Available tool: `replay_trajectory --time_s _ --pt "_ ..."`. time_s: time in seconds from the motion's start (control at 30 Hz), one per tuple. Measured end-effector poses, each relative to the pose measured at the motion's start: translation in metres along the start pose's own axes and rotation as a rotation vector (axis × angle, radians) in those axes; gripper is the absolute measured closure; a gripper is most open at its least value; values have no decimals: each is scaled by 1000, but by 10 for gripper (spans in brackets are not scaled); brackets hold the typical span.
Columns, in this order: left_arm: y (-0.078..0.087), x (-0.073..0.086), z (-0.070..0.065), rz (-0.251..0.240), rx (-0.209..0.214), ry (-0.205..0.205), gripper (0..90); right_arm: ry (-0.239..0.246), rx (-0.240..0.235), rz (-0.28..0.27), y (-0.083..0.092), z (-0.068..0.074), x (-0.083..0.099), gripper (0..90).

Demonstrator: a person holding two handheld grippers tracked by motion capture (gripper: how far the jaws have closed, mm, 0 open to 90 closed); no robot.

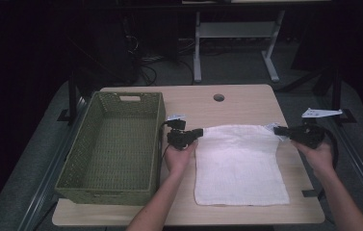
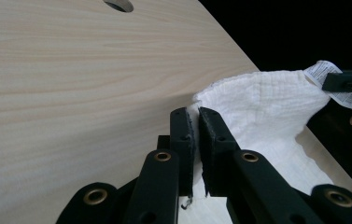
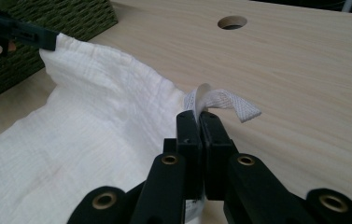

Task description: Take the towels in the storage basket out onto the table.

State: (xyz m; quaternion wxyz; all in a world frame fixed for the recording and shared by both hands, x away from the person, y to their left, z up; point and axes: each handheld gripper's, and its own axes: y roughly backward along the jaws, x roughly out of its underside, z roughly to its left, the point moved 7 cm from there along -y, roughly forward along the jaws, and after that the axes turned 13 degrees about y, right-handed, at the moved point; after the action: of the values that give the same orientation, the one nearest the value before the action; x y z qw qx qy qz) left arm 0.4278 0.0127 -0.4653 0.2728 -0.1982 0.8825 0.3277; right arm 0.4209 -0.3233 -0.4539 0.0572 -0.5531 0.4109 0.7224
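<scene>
A white cloth [image 1: 239,166] lies on the wooden table [image 1: 246,103], just to the right of the green woven basket [image 1: 114,144]. Its near edge rests flat on the tabletop, while its two far corners are lifted clear of the wood.

The left gripper [image 1: 196,132] sits close beside the basket's right wall, and its jaws are pressed together on the cloth's far left corner; the left gripper view shows the white fabric [image 2: 262,102] caught in the narrow slit between the black jaws.

The right gripper [image 1: 278,130] is on the cloth's other side, well away from the basket, pinching the far right corner. In the right gripper view a woven hanging loop [image 3: 222,100] sticks out just above its closed jaws, and a paper label [image 2: 339,84] hangs at that same corner.

Beyond the cloth, farther from the basket's front, a round cable hole [image 1: 219,97] is cut in the tabletop.
</scene>
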Motion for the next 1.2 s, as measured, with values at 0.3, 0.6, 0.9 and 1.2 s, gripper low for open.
replay_trajectory --time_s 0.3,0.6,0.9,1.2 --pt "21 18 -16 7 20 -30 842 29 -23 -13 21 23 11 878" --pt "42 43 -30 25 53 -30 842 51 -45 -44 45 48 25 877" --pt "59 69 -37 39 65 -77 843 88 -57 -74 67 77 42 874" --pt "66 91 -45 85 63 -100 843 106 -80 -48 71 100 62 870"
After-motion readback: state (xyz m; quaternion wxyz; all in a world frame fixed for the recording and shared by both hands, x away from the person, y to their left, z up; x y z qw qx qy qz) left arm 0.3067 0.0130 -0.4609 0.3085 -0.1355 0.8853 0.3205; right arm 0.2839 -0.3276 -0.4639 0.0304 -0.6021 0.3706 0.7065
